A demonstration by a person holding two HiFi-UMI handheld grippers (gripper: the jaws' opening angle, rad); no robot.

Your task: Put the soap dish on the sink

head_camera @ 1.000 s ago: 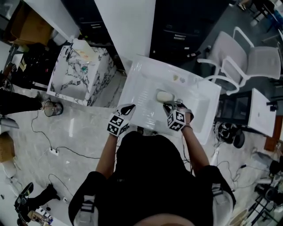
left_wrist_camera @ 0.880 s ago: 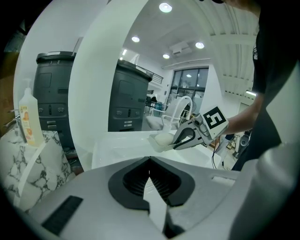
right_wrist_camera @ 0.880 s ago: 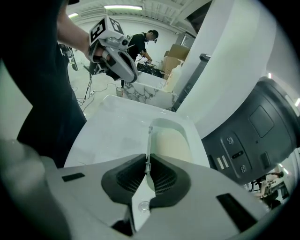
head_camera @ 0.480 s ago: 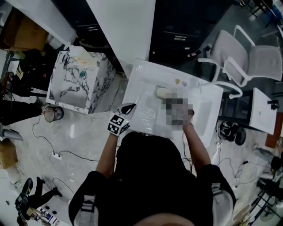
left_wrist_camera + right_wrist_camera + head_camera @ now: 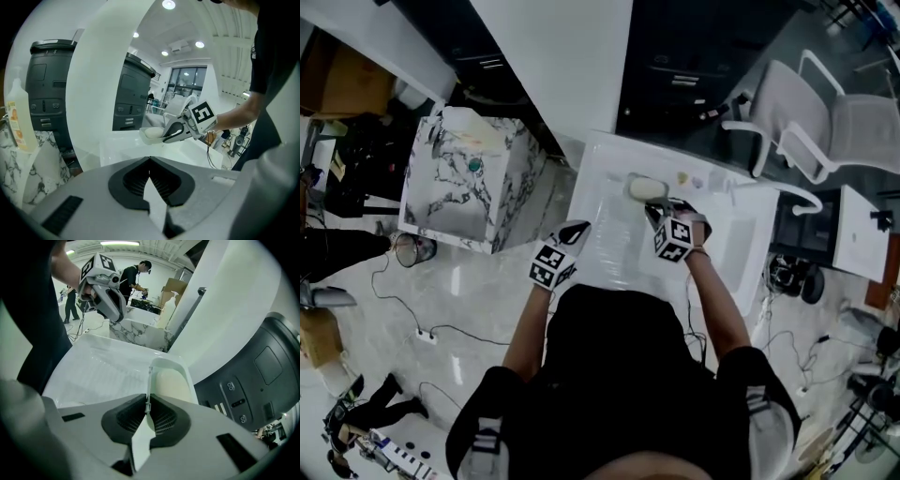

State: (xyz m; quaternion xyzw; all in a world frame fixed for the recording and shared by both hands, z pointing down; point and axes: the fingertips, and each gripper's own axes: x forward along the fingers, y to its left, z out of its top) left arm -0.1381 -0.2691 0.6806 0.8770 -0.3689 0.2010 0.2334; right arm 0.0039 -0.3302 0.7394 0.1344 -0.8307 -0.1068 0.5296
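Observation:
A pale soap dish (image 5: 646,188) with a cream bar of soap in it hovers over the far part of the white sink (image 5: 733,234). My right gripper (image 5: 657,215) is shut on the dish's near rim. In the right gripper view the thin dish wall (image 5: 171,380) stands pinched between the jaws of the right gripper (image 5: 148,405). My left gripper (image 5: 575,232) hangs at the sink's front left corner, shut with nothing in it. The left gripper view shows the closed left gripper (image 5: 150,161) and, beyond it, the dish (image 5: 152,134).
A marble-patterned cabinet (image 5: 464,178) stands left of the sink, with a bottle (image 5: 16,117) on it. A tall white panel (image 5: 572,66) rises behind the sink. White chairs (image 5: 825,122) stand at the right. Cables lie on the floor (image 5: 412,319). Two small items (image 5: 689,178) rest on the sink's far rim.
The right gripper has carried the soap dish a little farther toward the sink's back edge. The left gripper has stayed where it was.

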